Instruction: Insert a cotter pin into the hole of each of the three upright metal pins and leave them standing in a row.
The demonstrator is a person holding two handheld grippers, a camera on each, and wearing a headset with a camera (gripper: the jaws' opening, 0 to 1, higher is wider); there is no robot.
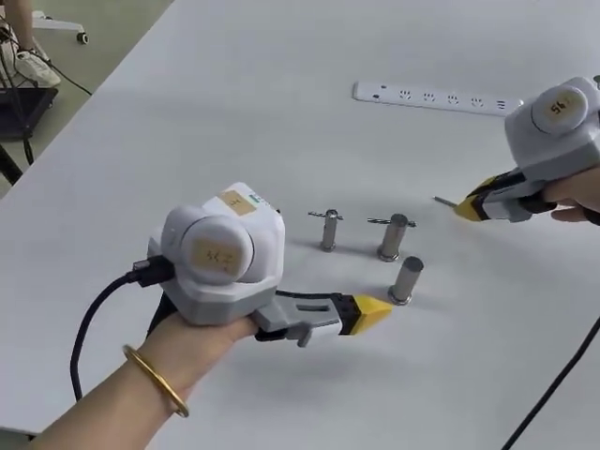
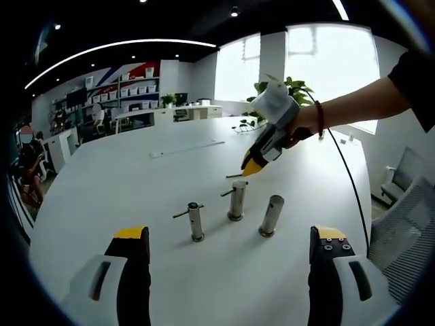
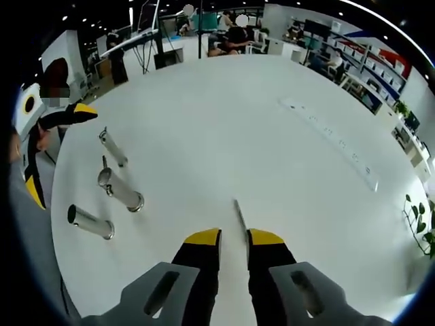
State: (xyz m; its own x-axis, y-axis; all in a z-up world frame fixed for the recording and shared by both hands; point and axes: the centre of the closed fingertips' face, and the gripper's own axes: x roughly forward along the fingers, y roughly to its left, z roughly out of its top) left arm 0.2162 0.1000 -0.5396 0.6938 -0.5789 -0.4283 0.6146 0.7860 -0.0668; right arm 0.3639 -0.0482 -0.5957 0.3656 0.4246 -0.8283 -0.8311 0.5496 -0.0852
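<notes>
Three upright metal pins stand on the white table. The far-left pin and the middle pin each carry a cotter pin through the top. The nearer pin has a bare top. My left gripper lies low just left of the bare pin; its jaws are wide open, with the pins ahead between them. My right gripper hovers to the right, shut on a thin cotter pin that sticks out past its tips.
A white power strip lies at the back of the table. Cables trail from both grippers. An office with desks, shelves and seated people lies beyond the table.
</notes>
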